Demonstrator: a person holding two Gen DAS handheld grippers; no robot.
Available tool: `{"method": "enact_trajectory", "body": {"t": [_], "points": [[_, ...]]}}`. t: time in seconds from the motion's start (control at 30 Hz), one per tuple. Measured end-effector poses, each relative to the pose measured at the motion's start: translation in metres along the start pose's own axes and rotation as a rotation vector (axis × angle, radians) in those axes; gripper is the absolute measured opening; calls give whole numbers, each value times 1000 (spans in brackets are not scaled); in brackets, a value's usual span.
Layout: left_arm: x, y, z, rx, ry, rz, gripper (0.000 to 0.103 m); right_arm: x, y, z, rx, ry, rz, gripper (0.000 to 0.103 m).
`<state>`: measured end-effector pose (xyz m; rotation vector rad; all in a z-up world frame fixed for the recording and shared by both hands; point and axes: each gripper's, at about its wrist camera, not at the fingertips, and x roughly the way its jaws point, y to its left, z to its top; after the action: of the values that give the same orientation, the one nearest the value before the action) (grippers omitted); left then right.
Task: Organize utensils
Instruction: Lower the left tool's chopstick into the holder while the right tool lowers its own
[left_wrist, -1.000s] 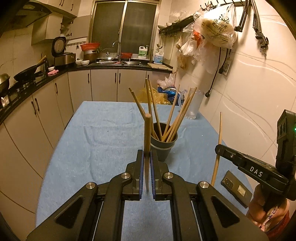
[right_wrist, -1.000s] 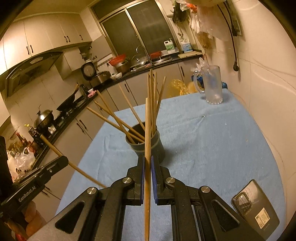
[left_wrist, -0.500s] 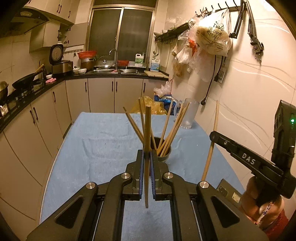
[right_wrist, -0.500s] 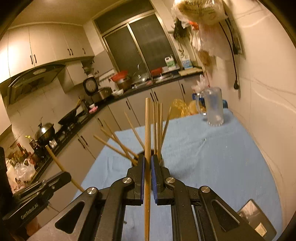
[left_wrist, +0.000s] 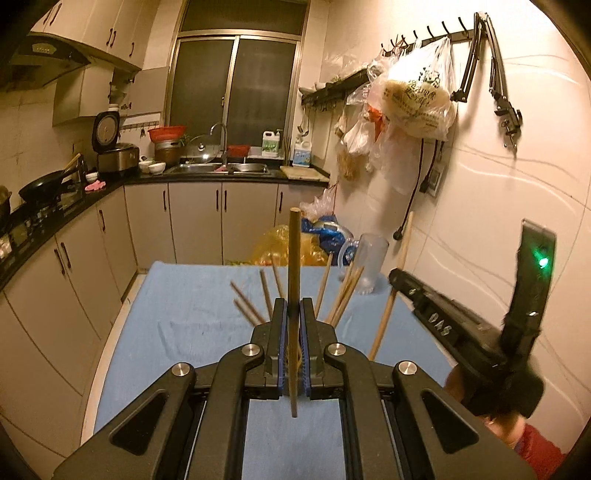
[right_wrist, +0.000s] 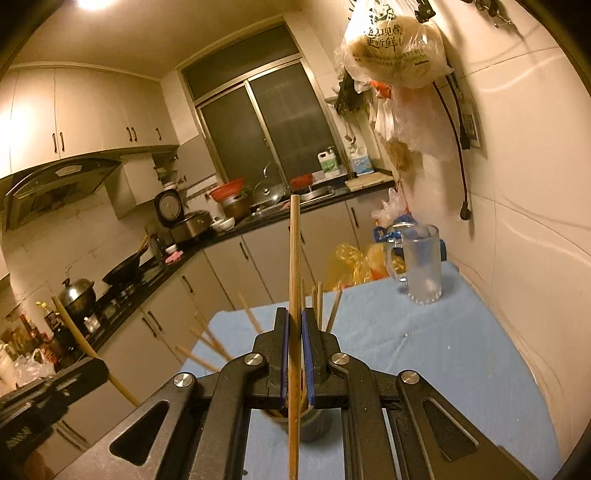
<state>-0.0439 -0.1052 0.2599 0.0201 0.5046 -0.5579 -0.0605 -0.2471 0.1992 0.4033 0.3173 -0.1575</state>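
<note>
**Two chopsticks held upright above the holder**

The left gripper (left_wrist: 294, 325) is clamped on a dark wooden chopstick (left_wrist: 294, 266); the right gripper (right_wrist: 294, 332) pinches a pale bamboo chopstick (right_wrist: 294, 258). Both stand vertical, probably for dropping into the dark round chopstick holder (right_wrist: 314, 424) mid-table on the blue cloth-covered table (right_wrist: 443, 369).

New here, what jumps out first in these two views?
Each tool grips one wooden chopstick upright: the left tool holds a chopstick, and the right tool holds another chopstick. Just below and beyond the right tool, a dark cup bristling with more chopsticks stands on the blue cloth. A glass mug sits at the cloth's far right corner.
</note>
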Motion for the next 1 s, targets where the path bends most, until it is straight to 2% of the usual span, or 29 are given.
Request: {"method": "enact_trajectory", "body": {"t": [0.27,0.47,0.6,0.73,1.0], "points": [[31,0,29,-10,-20,-6,6,34,6,16,-18,-33,-19,7],[66,9,36,-38,-13,-8,6,62,17,25,-52,-77,-37,7],[87,17,27,-53,14,-20,6,81,23,19,-89,-80,-45,7],[96,21,12,-46,36,-32,6,94,18,5,-106,-42,-38,7],[97,22,-14,-26,67,-28,6,80,5,-16,-122,0,-13,8]]}}
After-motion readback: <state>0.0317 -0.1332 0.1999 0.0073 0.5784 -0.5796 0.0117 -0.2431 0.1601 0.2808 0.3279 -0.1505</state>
